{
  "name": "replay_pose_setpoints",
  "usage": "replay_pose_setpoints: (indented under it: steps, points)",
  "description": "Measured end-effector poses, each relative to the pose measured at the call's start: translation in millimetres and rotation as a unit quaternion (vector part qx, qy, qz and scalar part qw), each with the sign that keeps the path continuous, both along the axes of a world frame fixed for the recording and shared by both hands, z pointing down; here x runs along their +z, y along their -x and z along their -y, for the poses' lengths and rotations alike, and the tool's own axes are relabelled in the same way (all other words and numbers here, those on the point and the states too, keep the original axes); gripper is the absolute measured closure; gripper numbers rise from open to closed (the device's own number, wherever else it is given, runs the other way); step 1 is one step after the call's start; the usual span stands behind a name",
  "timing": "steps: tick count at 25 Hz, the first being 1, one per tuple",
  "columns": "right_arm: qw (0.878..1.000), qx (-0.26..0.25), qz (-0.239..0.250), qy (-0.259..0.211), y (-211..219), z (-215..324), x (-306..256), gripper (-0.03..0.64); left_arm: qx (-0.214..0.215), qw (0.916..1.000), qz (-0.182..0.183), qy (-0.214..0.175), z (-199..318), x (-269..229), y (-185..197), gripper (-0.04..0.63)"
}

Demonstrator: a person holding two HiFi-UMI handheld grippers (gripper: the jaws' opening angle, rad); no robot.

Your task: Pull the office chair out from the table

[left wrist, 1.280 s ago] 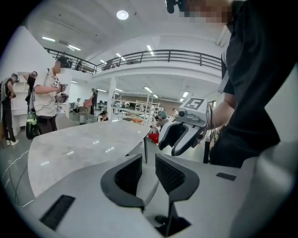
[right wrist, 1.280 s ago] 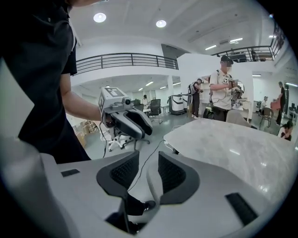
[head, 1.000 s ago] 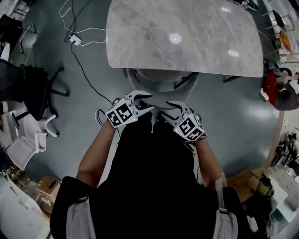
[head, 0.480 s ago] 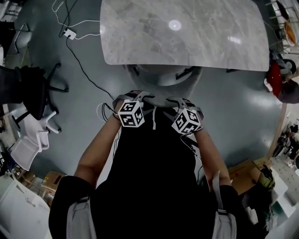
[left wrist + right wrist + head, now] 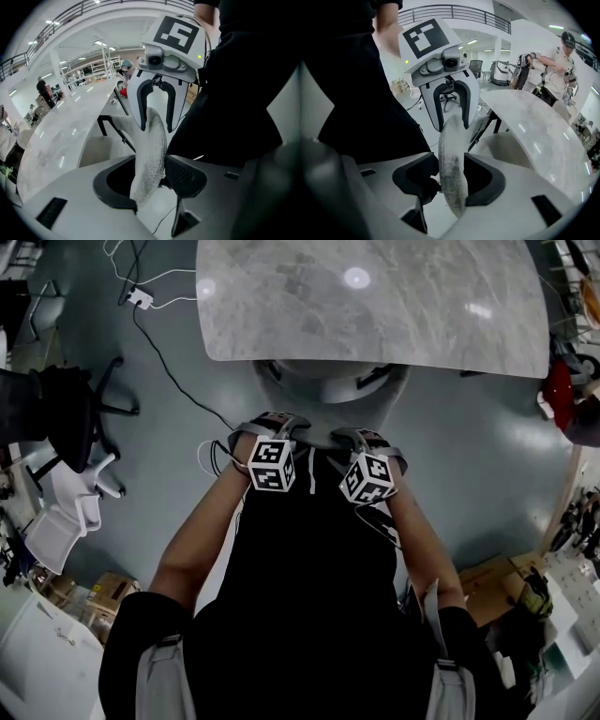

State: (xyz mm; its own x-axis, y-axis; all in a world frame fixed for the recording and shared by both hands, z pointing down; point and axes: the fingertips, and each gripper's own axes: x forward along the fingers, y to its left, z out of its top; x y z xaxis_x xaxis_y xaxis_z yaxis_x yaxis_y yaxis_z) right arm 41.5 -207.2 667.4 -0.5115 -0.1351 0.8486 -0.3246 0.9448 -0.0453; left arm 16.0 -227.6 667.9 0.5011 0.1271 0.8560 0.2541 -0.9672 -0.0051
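A glossy grey-blue floor [image 5: 487,465] is seen, with a white power strip [image 5: 139,298] laid on it. A dark swivel chair [image 5: 56,413] and white chairs [image 5: 70,512] are placed at the left, cardboard boxes [image 5: 94,601] nearby. A railed gallery [image 5: 454,11] and ceiling strip lights [image 5: 100,43] are shown overhead

My left gripper [image 5: 150,183] just opened its jaws (wide), straddling the office chair's backrest [image 5: 151,140]; table [image 5: 61,136] at 9 o'clock.

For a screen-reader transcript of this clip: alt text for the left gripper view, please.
The left tool holds its jaws wide astride the top edge of the office chair's grey backrest, not clamping it; the right tool straddles the same edge further along. Both tools' jaws have just been opening. A pale table runs off at left.
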Motion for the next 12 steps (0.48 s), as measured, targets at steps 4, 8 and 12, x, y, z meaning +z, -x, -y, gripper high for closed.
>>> replay_pose_setpoints:
  steps: [4,8,12]
  points:
    - [1.0,-0.004,-0.006,0.004,-3.2,3.0,5.0,0.407,0.008,0.9999,0.007,-0.001,-0.2,3.3,-0.5,0.393]
    - [1.0,-0.012,-0.014,0.008,-7.3,4.8,9.2,0.407,0.016,0.9997,0.019,0.002,-5.9,7.7,-4.0,0.393]
    - [0.999,-0.021,-0.021,0.012,-6.7,3.8,12.8,0.407,0.021,0.9996,0.02,0.0,-13.6,16.4,-7.9,0.394]
